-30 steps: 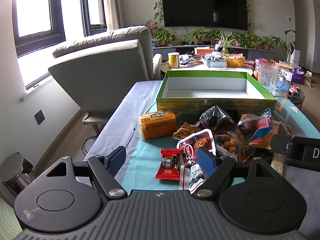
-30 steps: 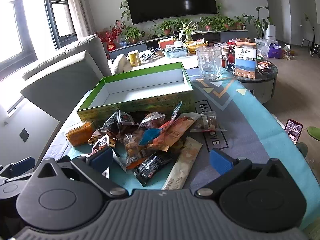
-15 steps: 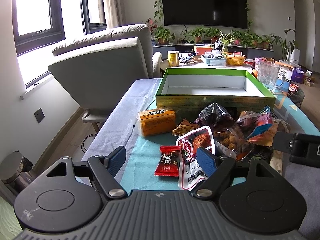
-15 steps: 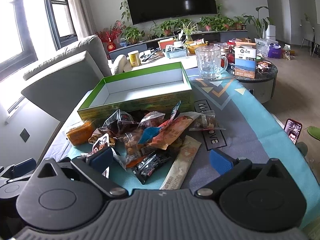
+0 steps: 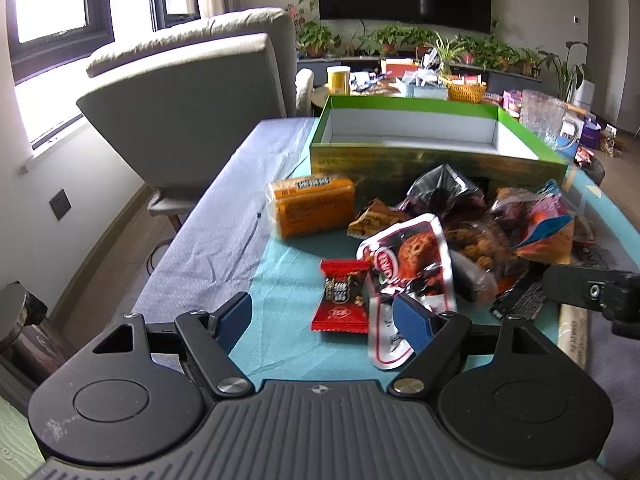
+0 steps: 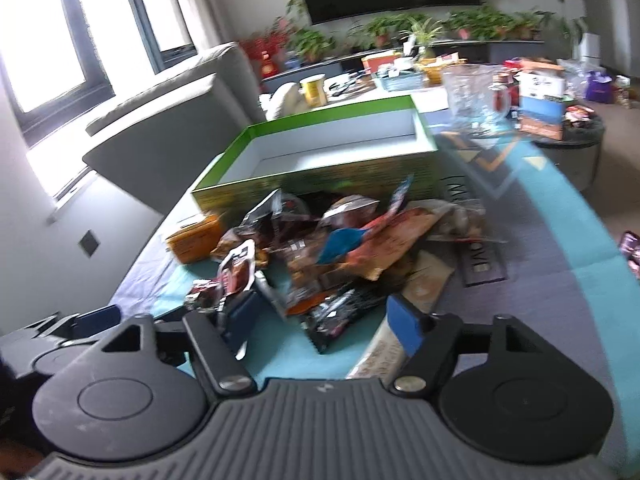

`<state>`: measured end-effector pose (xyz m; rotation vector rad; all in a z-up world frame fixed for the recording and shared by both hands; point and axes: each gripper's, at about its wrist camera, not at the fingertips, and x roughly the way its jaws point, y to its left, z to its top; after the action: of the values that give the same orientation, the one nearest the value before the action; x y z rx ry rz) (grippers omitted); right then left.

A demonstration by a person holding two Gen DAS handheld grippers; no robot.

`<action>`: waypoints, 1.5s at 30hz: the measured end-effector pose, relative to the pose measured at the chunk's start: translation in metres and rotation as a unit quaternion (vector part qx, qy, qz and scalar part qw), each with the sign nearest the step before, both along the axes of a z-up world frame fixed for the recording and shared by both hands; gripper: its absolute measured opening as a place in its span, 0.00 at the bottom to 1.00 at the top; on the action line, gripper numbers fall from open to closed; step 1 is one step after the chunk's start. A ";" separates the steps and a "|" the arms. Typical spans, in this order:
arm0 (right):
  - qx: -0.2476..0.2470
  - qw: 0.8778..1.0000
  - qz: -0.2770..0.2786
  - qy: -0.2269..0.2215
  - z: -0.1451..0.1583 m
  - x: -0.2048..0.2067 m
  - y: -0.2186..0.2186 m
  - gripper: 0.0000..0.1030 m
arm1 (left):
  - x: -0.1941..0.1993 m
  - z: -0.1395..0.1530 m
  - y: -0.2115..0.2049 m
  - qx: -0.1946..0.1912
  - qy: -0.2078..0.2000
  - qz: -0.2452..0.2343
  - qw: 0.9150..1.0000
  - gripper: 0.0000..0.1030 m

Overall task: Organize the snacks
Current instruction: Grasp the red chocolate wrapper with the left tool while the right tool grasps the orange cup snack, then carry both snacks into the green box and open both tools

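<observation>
Well, at the far left of the left wrist view a grey armchair (image 5: 192,96) backs onto the table, and bare lavender cloth (image 5: 224,200) runs beside it. Moving right, an orange packet (image 5: 312,206) lies alone on the teal mat, just in front of the green box (image 5: 400,160), whose white inside looks empty. Lower centre, a small red packet (image 5: 342,296) lies flat between the fingers of the left gripper (image 5: 324,320), which stand wide apart with nothing pinched. Its right-hand pad (image 5: 412,326) sits against, or just over, a white-and-red cookie pouch (image 5: 408,268); I cannot tell which. Right of that the snack pile (image 5: 500,224) is heaped against the box front, and at the right edge the right gripper (image 6: 320,312) juts in. Its own view is blurred, but its jaws are clearly spread, straddling a dark wrapper (image 6: 336,316) without squeezing it, with a beige stick pack (image 6: 420,292) by its right finger. A glass mug (image 6: 476,104) stands past the box at upper right.

By my reckoning sorting has barely begun: this is the reach for a first item. Next, the left gripper wants to close on the red packet alone, clear of the neighbouring pouch, then lift it over the box wall.
</observation>
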<state>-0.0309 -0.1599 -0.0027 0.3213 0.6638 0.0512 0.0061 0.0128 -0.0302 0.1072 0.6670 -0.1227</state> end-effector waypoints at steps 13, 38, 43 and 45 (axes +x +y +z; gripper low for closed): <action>-0.035 0.990 0.129 0.034 -0.017 -0.004 0.014 0.39 | 0.044 -0.019 -0.004 0.015 0.020 -0.006 1.000 0.58; -0.100 0.979 0.156 0.080 -0.029 -0.015 0.036 0.39 | 0.046 -0.026 -0.002 -0.008 0.032 -0.017 0.999 0.29; -0.135 0.975 0.158 0.075 -0.030 -0.016 0.044 0.37 | 0.035 -0.017 -0.001 -0.018 0.027 -0.028 0.999 0.23; -0.139 0.976 0.149 0.071 -0.028 -0.017 0.042 0.37 | 0.027 -0.006 0.001 -0.026 0.010 -0.035 0.999 0.23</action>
<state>-0.0481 -0.1181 -0.0307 -0.0471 0.8462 0.2214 0.0332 0.0138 -0.0363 0.0799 0.6794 -0.2079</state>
